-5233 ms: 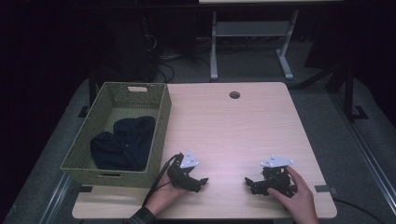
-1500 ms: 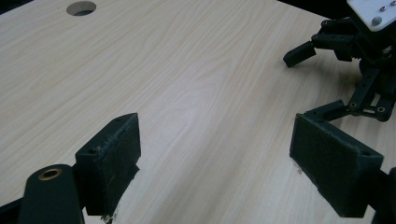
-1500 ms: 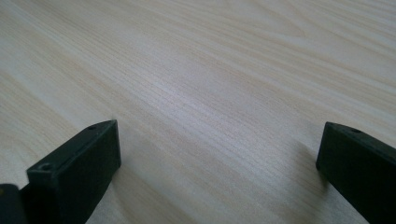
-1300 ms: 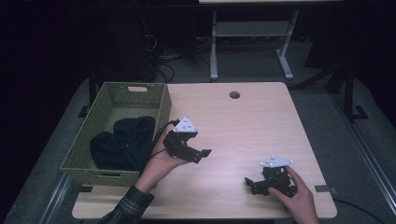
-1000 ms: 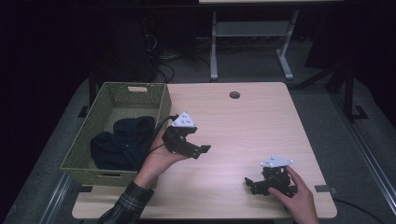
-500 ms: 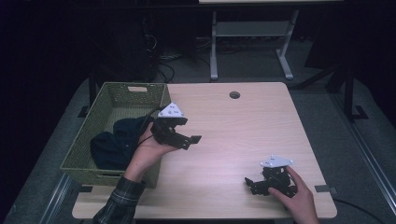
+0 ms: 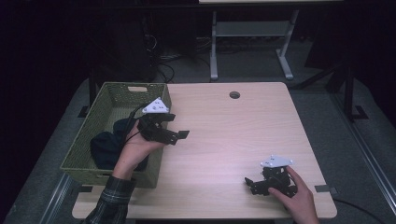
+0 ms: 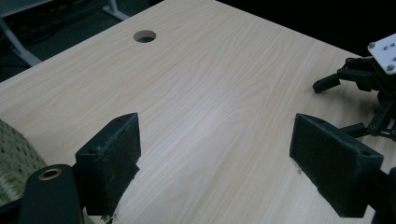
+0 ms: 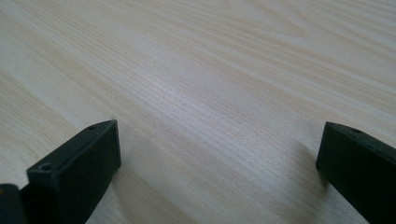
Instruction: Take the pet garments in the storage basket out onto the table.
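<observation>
We saw the table (image 7: 233, 140) bare, the green basket (image 7: 107, 100) at its left edge holding dark cloth (image 7: 105, 147) (likely the target). The left gripper (image 7: 173, 127), wide open, hung nearest; the right gripper (image 7: 254, 184) rested wide apart.

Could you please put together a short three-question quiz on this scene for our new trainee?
1. True or false: the left tool is shut on the dark cloth.
2. Where does the dark cloth lie?
A) in the green basket
B) on the bare table
C) under the right tool
3. Fill in: the round hole sits near the table's ____ edge, seen from the person's side.

Key
1. False: its jaws stand wide apart with nothing between them, held up beside the basket's rim.
2. A.
3. Far.
</observation>
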A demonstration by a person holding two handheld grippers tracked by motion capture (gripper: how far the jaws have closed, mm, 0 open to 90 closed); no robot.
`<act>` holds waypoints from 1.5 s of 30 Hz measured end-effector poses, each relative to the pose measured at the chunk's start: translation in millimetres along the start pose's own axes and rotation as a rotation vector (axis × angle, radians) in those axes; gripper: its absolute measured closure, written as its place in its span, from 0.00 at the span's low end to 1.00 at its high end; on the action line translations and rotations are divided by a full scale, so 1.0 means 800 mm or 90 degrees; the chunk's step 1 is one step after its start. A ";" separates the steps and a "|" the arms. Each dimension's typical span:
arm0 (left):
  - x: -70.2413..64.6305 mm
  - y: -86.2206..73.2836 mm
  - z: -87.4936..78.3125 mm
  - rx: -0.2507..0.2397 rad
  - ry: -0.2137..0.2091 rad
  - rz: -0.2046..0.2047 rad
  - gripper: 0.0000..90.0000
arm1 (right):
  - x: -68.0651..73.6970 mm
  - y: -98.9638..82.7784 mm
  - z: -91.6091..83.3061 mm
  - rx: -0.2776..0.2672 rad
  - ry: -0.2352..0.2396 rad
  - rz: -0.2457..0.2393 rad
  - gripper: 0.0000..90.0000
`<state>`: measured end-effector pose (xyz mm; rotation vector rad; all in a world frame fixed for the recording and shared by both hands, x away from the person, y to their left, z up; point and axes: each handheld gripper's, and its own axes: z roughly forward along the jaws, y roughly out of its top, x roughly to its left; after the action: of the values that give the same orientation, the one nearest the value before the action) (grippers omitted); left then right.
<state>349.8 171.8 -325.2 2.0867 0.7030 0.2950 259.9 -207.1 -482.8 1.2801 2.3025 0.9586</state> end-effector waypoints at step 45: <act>0.075 -0.045 -0.079 0.025 0.120 -0.050 0.18 | 0.000 0.000 0.000 -0.001 0.000 -0.002 0.00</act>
<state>356.6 265.7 -320.9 2.0797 0.9075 0.4410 260.2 -207.4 -482.9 1.2746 2.3034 0.9595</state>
